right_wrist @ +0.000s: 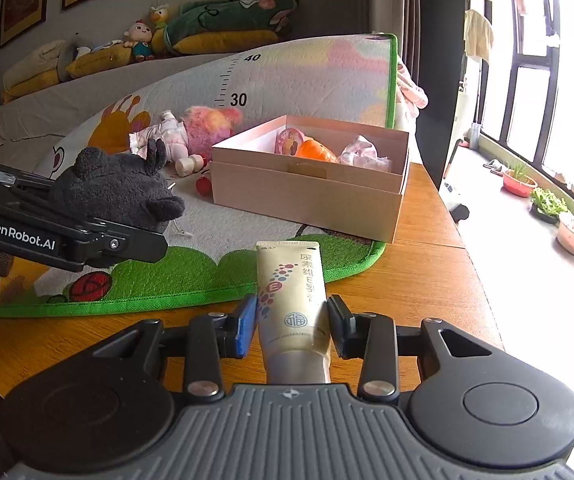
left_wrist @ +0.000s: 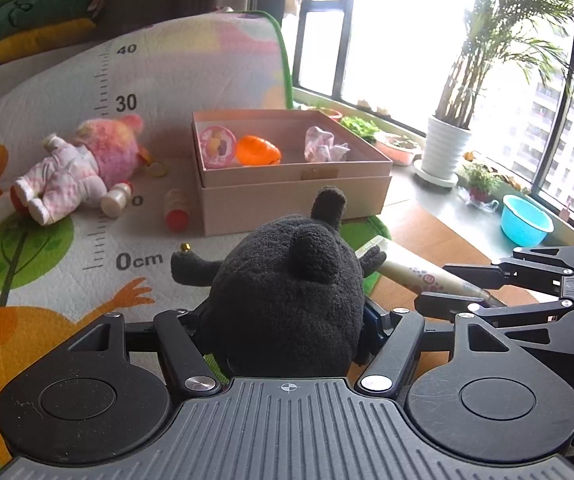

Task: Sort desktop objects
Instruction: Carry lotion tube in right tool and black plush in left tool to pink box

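With the plush [left_wrist: 287,300] clamped in the left hand-held gripper [left_wrist: 287,320] and the tube [right_wrist: 293,300] in the right [right_wrist: 293,320], the slick tube could be dropped short of the far box [right_wrist: 311,196].

We see our right gripper [right_wrist: 291,326] clamped on a cream tube [right_wrist: 291,300] above the wooden table [right_wrist: 427,280]. Our left gripper [right_wrist: 135,236] holds a dark plush toy [right_wrist: 115,188] over the play mat [right_wrist: 191,276], near the open box [right_wrist: 311,196].
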The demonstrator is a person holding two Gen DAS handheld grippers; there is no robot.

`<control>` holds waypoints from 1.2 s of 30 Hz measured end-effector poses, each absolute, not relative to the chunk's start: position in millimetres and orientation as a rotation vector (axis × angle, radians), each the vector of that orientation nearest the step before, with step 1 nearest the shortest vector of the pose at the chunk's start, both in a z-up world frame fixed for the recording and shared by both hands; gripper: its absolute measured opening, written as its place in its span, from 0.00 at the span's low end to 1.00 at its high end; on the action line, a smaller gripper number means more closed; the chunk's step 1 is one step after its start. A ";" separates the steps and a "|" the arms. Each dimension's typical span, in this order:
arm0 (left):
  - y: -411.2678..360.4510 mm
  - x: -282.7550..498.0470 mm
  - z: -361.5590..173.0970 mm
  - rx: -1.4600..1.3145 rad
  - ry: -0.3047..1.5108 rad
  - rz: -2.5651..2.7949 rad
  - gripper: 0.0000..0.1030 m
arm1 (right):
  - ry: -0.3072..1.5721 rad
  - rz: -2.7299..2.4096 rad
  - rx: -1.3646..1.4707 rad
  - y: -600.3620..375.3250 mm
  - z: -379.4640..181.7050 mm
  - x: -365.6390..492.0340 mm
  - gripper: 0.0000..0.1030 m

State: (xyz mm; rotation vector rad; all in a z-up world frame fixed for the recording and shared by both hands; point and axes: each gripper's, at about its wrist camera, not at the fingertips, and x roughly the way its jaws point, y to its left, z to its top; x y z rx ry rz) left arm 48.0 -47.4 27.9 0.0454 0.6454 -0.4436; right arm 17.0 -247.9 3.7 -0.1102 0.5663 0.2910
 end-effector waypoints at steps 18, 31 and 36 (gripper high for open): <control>-52.7 64.9 27.0 0.047 0.677 -0.486 0.70 | 0.562 0.301 -0.100 -248.3 16.7 33.1 0.36; -56.5 141.9 89.8 0.011 0.485 -0.560 0.70 | 0.362 0.258 -0.094 -257.7 74.3 94.8 0.36; -65.5 190.3 100.4 -0.010 0.395 -0.551 0.92 | 0.292 0.163 -0.159 -249.0 81.1 167.3 0.66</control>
